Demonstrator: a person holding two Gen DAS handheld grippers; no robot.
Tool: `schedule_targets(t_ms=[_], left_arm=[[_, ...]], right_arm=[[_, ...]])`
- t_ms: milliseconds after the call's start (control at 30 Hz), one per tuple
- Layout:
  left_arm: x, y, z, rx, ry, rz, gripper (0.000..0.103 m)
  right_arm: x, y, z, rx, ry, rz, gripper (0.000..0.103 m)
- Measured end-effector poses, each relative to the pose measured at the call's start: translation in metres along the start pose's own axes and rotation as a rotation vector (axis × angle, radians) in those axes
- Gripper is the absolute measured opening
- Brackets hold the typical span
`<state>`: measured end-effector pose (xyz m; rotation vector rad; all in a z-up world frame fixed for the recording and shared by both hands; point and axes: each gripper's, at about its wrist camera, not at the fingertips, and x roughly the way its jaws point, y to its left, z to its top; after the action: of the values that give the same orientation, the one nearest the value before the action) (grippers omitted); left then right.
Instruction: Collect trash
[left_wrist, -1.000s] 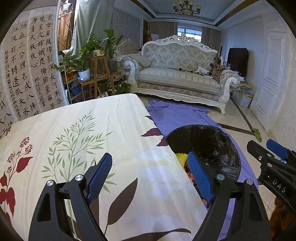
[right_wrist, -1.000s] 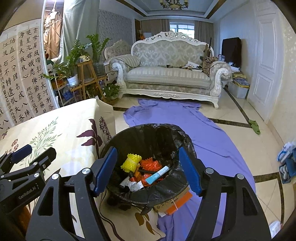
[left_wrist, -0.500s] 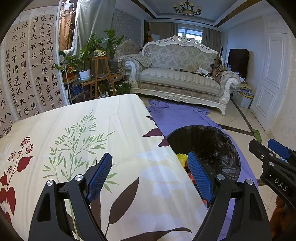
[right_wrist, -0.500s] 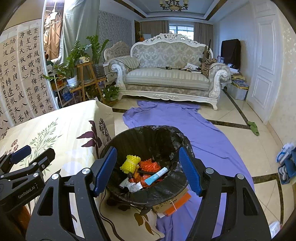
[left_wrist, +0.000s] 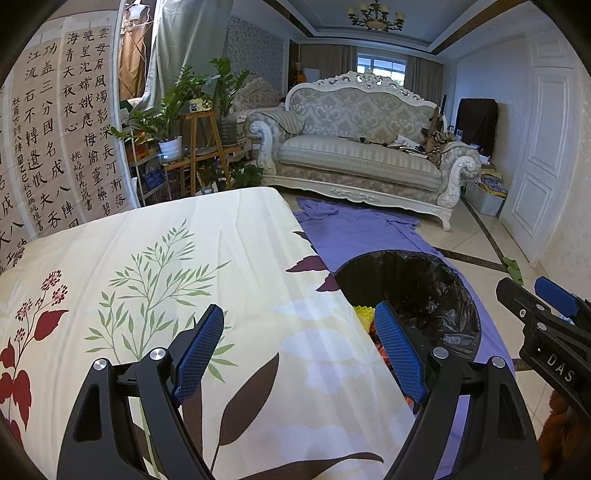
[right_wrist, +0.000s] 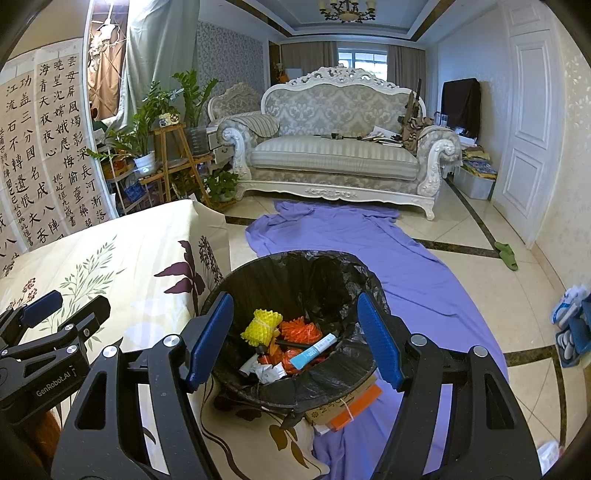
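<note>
Trash (right_wrist: 286, 347) sits in the bottom of the bin (right_wrist: 332, 384): yellow foam net (right_wrist: 261, 326), orange netting (right_wrist: 300, 329), a white-and-blue tube (right_wrist: 314, 350), crumpled paper (right_wrist: 264, 371). Bin is lined with a black bag, stands on the floor hard against the edge of the table's floral cloth (left_wrist: 155, 280). Flat cardboard and an orange piece (right_wrist: 347, 408) stick out from under the bin, on a purple sheet (right_wrist: 406, 273) spread across the tiles.

Right gripper (right_wrist: 295, 339) hangs over the bin mouth, fingers spread wide, nothing between them; trash shows through the gap. Left gripper (left_wrist: 297, 345) hangs over the cloth near the table's edge, fingers also released and empty; its right finger overlaps the bin rim in view. Each gripper shows at the margin of the other's camera.

Background: sofa (right_wrist: 332, 155), potted plants (right_wrist: 147, 122) on wooden stands, calligraphy screen (left_wrist: 55, 129) at left, white door (right_wrist: 528, 122) at right.
</note>
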<state>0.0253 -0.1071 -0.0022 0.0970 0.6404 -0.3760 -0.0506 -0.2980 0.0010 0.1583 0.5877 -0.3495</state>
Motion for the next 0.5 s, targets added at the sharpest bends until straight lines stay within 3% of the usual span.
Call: schedule_targets(t_ms=[500], left_arm=[[-0.0005, 0.001, -0.0002, 0.001, -0.001, 0.0, 0.081]], right_arm=[[-0.0015, 0.0, 0.0019, 0.0, 0.0, -0.001, 0.068]])
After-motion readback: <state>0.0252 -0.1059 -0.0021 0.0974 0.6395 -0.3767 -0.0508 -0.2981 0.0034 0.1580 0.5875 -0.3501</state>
